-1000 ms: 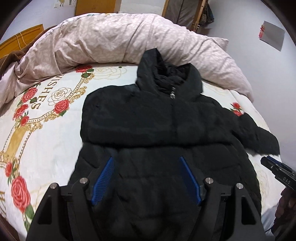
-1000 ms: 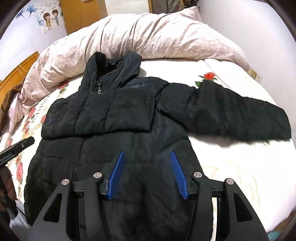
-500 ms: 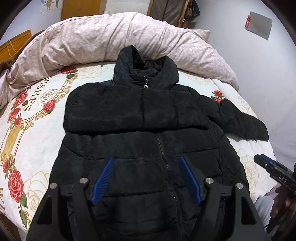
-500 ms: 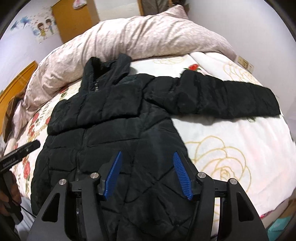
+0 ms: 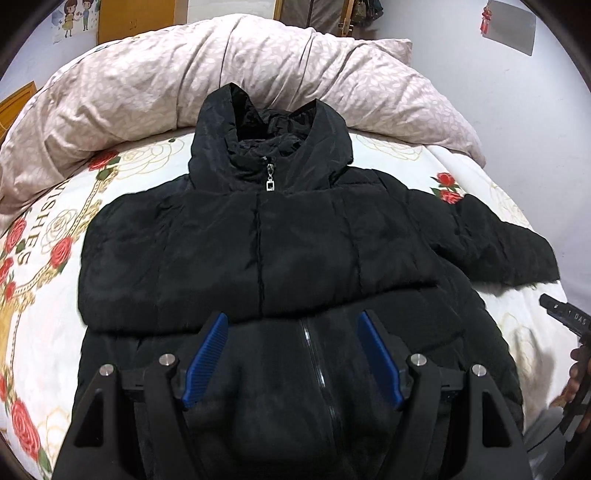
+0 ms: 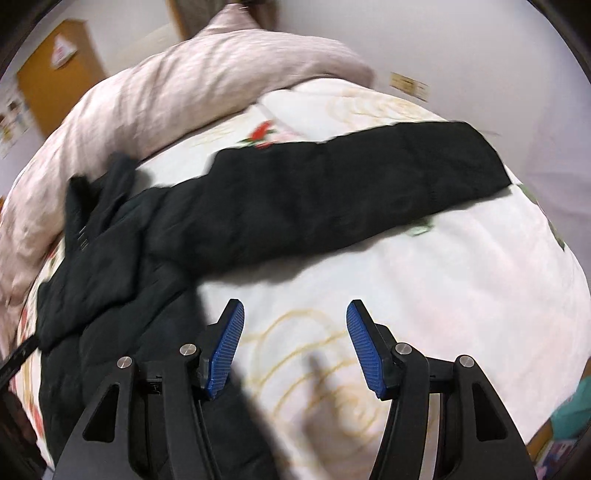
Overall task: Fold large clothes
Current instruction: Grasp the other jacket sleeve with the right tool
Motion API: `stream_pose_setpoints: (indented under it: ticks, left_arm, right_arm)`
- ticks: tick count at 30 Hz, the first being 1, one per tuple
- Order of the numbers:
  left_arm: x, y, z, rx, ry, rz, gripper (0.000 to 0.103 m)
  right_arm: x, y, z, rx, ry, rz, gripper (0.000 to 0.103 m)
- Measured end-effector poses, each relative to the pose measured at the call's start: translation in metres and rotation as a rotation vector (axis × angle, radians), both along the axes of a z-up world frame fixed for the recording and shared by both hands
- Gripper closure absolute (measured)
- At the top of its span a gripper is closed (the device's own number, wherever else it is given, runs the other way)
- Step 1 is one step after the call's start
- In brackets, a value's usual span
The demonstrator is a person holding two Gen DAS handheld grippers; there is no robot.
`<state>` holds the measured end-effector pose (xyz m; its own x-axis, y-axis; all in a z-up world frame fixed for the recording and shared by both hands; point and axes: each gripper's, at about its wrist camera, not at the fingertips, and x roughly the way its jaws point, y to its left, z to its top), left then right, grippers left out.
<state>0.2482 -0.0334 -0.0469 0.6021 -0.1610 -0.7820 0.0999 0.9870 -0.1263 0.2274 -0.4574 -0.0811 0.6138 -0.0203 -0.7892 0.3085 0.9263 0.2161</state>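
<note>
A black hooded puffer jacket (image 5: 280, 258) lies front up on the bed, zipped, hood toward the pillows. One sleeve is folded across its chest. The other sleeve (image 6: 351, 184) stretches out flat to the right over the bedspread. My left gripper (image 5: 291, 325) is open and empty, hovering over the jacket's lower front near the zipper. My right gripper (image 6: 293, 314) is open and empty, over bare bedspread just right of the jacket's body, below the outstretched sleeve. Its tip also shows at the right edge of the left wrist view (image 5: 565, 317).
A rose-patterned bedspread (image 5: 48, 236) covers the bed. A pinkish duvet (image 5: 147, 85) is bunched along the head of the bed. A white wall (image 6: 480, 55) runs close along the bed's right side. A wooden door (image 5: 136, 14) stands behind.
My right gripper has swung to the right, off the jacket's body and toward the outstretched sleeve. My left gripper has moved forward over the jacket, closer to the chest.
</note>
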Motion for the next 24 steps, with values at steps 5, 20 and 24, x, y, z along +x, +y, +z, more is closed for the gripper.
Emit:
stream_pose_setpoints:
  ticks: [5,20,24]
  left_arm:
    - [0.035,0.000,-0.016,0.023,0.000,0.009,0.029]
    - [0.091,-0.010,-0.050,0.042,-0.017,0.005,0.028]
    - [0.094,-0.016,-0.052,0.035,-0.017,-0.006,0.028]
  right_arm:
    - [0.026,-0.041,-0.016,0.030,0.013,-0.102,0.045]
    - [0.067,-0.114,-0.040,0.151,-0.077,-0.243,0.041]
    - [0.067,-0.124,-0.039,0.208,-0.128,-0.285,0.041]
